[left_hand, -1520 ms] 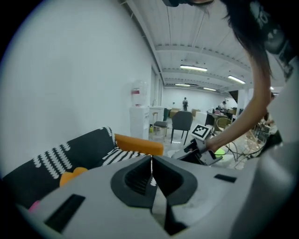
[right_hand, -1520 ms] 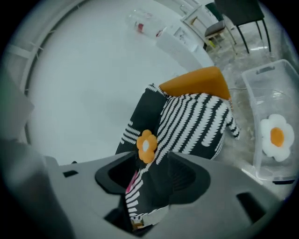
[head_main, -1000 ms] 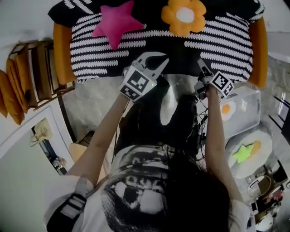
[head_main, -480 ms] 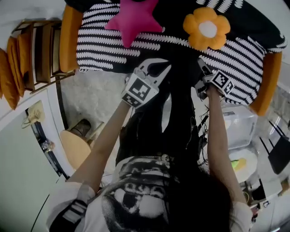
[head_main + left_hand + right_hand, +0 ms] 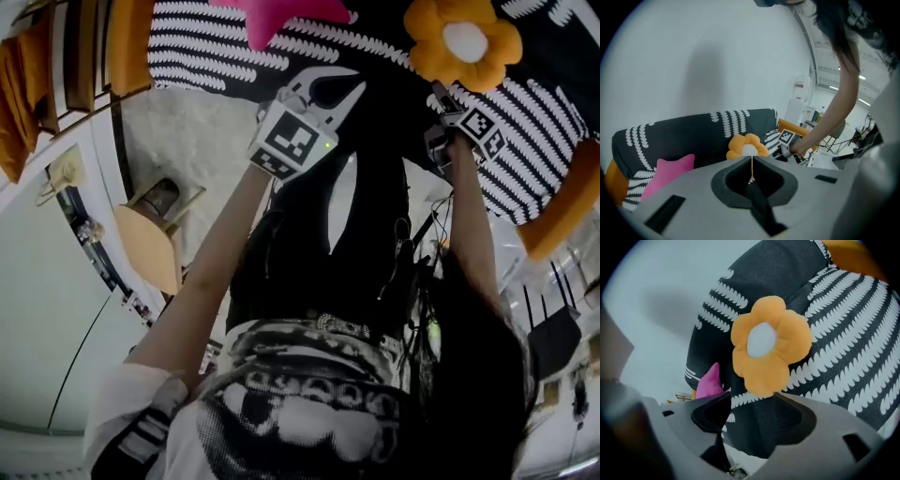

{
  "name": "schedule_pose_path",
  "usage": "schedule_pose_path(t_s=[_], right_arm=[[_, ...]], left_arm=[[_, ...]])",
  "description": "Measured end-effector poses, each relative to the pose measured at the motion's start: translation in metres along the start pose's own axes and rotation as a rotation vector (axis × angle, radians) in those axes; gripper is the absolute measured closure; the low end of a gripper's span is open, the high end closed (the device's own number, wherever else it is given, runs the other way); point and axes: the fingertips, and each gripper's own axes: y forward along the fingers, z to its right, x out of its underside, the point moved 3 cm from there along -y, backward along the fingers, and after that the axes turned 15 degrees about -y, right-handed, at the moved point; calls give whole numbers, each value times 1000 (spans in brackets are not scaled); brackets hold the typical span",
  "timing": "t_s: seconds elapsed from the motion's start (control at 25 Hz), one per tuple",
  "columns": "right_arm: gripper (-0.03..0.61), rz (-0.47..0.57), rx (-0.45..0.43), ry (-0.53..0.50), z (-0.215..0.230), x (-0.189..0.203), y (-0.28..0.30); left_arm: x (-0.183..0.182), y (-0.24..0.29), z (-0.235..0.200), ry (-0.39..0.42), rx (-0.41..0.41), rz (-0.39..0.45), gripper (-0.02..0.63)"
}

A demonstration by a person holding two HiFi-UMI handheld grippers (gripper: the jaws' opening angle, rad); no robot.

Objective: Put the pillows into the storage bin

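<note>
An orange flower pillow and a pink star pillow lie on the black-and-white striped sofa. My right gripper points at the flower pillow's lower edge, close to it. Its jaws have just been opening, are open now, and have nothing between them. My left gripper hangs over the sofa's front between the two pillows. It is shut and empty, with only a thin slit between its fingers. No current view shows the storage bin.
Orange arms end the sofa at the left and the right. A slatted wooden piece stands beyond the left arm. A round wooden stool sits on the floor by a white wall at the left.
Both grippers have moved forward and down toward the sofa. The right one is now closer to the flower pillow. The clear bin and the plate at the right have left the head view.
</note>
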Motion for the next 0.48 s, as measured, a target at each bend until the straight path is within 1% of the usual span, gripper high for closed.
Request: schedule_pose_path(t_s=[0.12,0.28,0.48], right_arm=[[276,-14,12,-10,15,-7,21],[238,-43,23,-26,31,-12,47],[232,-95,58,-33,43,-1,71]], left_arm=[[12,16,-10,-26,-9,-20,607],[16,38,-17,-30,-12,-41,607],[13,48,-17,-33,12,-45,607]])
